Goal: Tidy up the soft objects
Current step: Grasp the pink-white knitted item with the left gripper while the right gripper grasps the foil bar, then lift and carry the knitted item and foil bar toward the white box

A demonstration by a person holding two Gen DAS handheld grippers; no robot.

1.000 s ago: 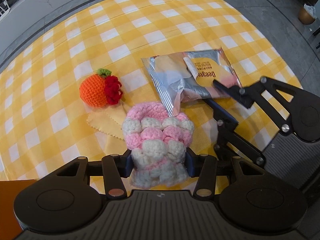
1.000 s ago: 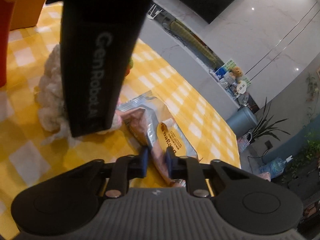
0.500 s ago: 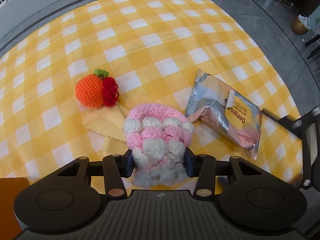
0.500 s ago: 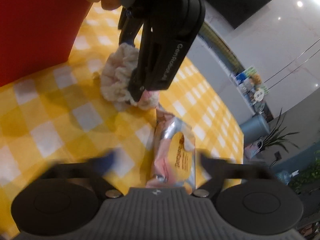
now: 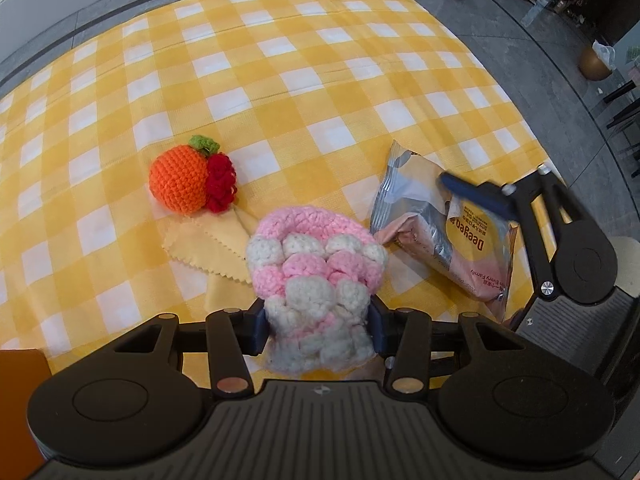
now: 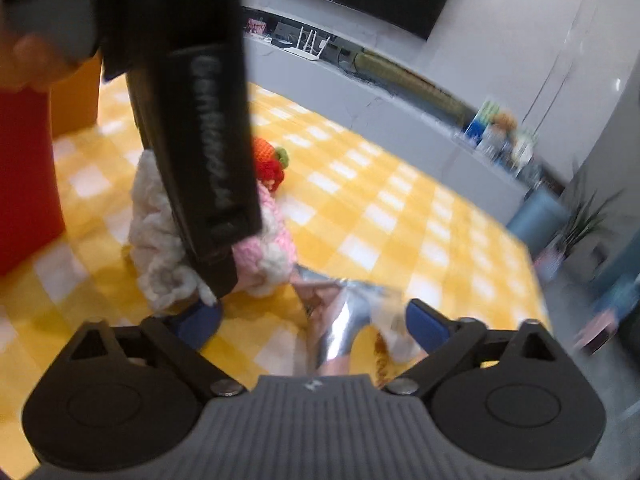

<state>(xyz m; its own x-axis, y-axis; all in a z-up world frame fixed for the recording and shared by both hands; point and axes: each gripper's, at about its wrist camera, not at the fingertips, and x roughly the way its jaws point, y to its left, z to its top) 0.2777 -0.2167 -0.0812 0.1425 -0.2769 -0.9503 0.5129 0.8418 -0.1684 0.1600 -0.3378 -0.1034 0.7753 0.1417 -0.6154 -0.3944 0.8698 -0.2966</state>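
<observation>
My left gripper [image 5: 318, 320] is shut on a pink-and-white crochet piece [image 5: 316, 264], held just above the yellow checked tablecloth [image 5: 280, 80]. An orange crochet fruit [image 5: 180, 182] with a red bobble lies to its left, beside a pinked yellow cloth [image 5: 212, 244]. A silver-and-pink snack packet [image 5: 420, 216] lies to the right. In the right wrist view the packet [image 6: 340, 320] sits between the wide-apart blue pads of my right gripper [image 6: 312, 320]. Its jaws are closing and the pads do not touch the packet. The crochet piece [image 6: 160, 240] is partly hidden behind the left tool's black housing [image 6: 204, 140].
A red box [image 6: 24, 180] and an orange box [image 6: 76, 96] stand at the table's left side in the right wrist view. The table's edge [image 5: 520, 92] drops to a grey floor on the right. A low cabinet with clutter lines the far wall.
My right gripper has let go of the snack packet and opened wide; the packet now lies flat on the cloth. The left gripper still holds the crochet piece in about the same place.
</observation>
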